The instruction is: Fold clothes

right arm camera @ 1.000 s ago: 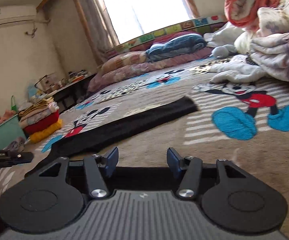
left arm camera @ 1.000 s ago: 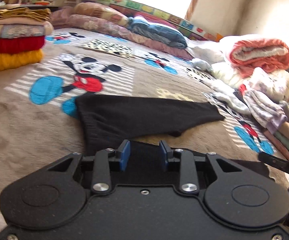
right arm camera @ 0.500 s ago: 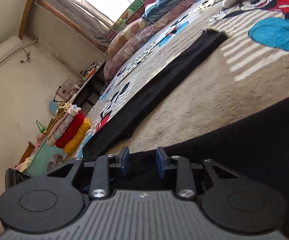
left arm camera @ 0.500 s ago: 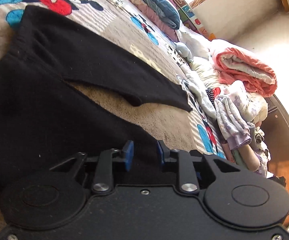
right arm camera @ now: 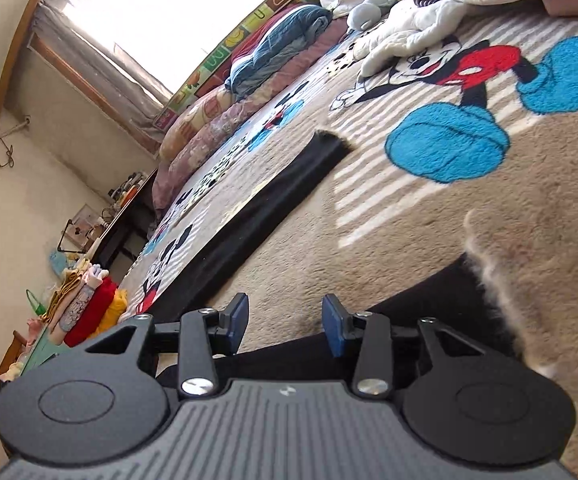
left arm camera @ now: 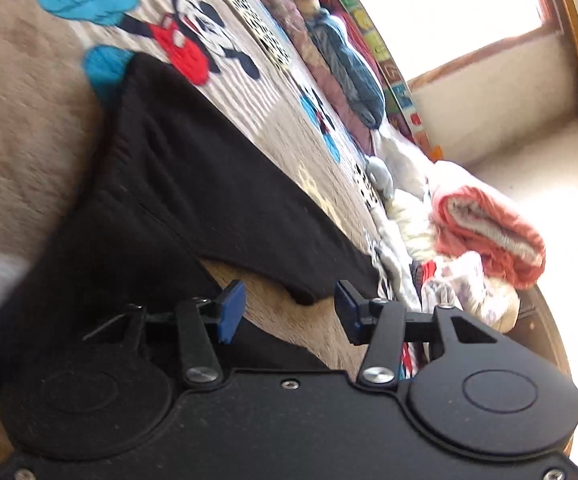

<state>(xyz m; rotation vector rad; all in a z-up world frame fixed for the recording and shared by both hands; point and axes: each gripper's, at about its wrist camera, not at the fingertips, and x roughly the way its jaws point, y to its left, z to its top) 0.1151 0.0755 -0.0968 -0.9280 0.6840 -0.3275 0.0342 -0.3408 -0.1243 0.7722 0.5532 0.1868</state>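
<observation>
A pair of black trousers (left arm camera: 193, 184) lies spread on the Mickey Mouse blanket (left arm camera: 17, 128) of the bed, its two legs apart in a V. My left gripper (left arm camera: 287, 312) is open and empty, low over the near leg by the crotch. In the right wrist view the far leg (right arm camera: 273, 204) runs away as a long black strip, and the near leg (right arm camera: 429, 312) passes under my right gripper (right arm camera: 285, 322), which is open and empty. A fold of the blanket (right arm camera: 529, 264) covers part of the near leg.
A heap of unfolded clothes and an orange-and-white blanket (left arm camera: 485, 232) lies at the bed's right side. Pillows and a blue quilt (right arm camera: 281, 52) line the window side. A stack of folded clothes (right arm camera: 89, 308) sits at the far left.
Both grippers dropped close to the trousers with their jaws narrowed half a second ago. Both jaws have since opened wide and both views have tilted.
</observation>
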